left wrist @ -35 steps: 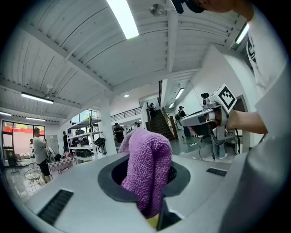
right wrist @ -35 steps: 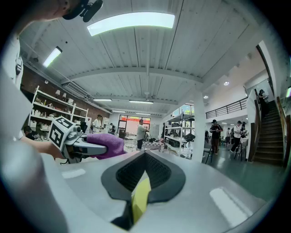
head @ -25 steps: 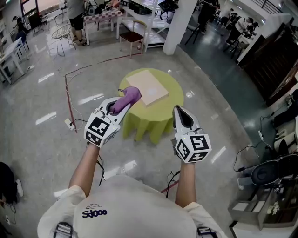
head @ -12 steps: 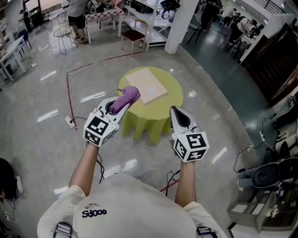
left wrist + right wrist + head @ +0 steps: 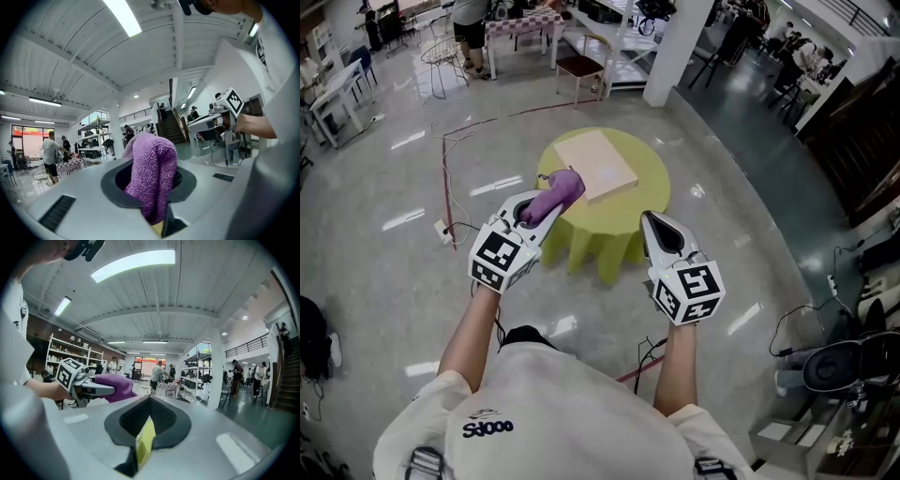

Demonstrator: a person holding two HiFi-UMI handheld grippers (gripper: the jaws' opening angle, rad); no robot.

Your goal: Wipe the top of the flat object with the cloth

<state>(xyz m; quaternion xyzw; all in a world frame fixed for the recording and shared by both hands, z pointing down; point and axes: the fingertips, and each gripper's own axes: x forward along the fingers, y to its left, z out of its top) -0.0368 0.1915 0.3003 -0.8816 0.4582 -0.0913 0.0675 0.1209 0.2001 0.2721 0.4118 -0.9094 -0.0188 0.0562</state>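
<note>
Little has changed over the last second: the cloth (image 5: 559,192) is still clamped in the left hand-held gripper (image 5: 534,214), whose jaws are closed on its lower part, and both grippers are held in nearly the same place in the head view, the right one drawn only slightly inward. The right hand-held gripper (image 5: 663,232) is seen in its own view with jaws together and nothing between them. The flat object (image 5: 595,165) has not been touched; it lies on the far-left part of the round worktop (image 5: 647,192), and the cloth is held short of it, on the near side. From this the task is judged to be still in its approach, with no wiping begun; the cloth must be carried forward and lowered onto the top face

The cloth (image 5: 152,176) is purple, thick and nubbly, of a looped microfibre kind, folded over on itself so that a rounded hump stands above the jaws. The flat object is a pale, cream-coloured square slab with a smooth matt top and sharp corners. The worktop is draped in a yellow-green cover that hangs in soft folds above a glossy grey floor (image 5: 403,244)
</note>
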